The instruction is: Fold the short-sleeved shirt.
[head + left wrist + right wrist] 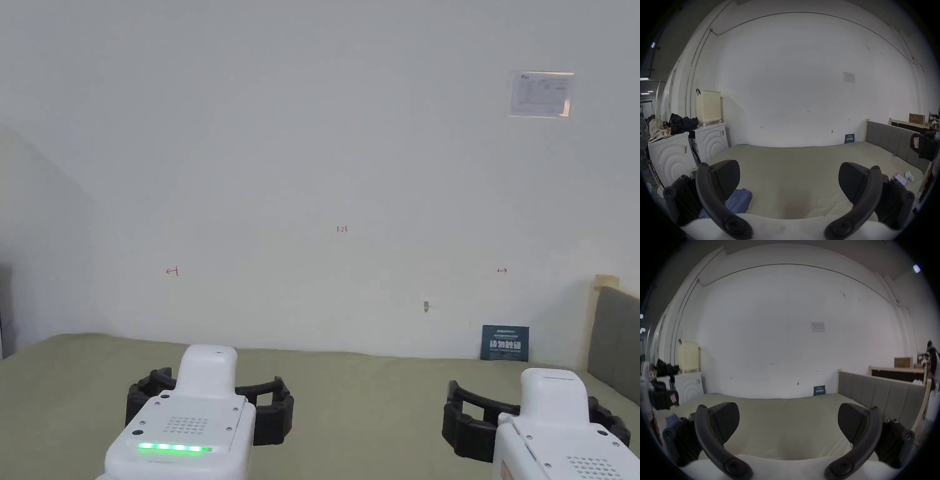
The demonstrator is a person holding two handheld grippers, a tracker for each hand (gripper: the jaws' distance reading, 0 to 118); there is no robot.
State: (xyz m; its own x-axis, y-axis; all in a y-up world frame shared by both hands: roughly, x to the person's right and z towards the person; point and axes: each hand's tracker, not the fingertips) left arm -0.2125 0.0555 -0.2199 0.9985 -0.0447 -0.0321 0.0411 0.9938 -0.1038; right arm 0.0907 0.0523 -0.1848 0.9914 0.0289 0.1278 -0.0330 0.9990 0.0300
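Two tools hover side by side above the bed (350, 400), both with jaws spread wide and pinching nothing: the left tool (788, 178) low in the left gripper view, the right tool (788, 420) low in the right gripper view. A crumpled blue garment (739, 203), probably the short-sleeved shirt, lies on the bed at lower left of the left gripper view, just beside the left jaw. Judging from this, folding has not begun. To start well, tilt the head down to bring the cloth into sight, lower the left tool onto it, and grip a single edge such as a shoulder before spreading it flat mid-bed.
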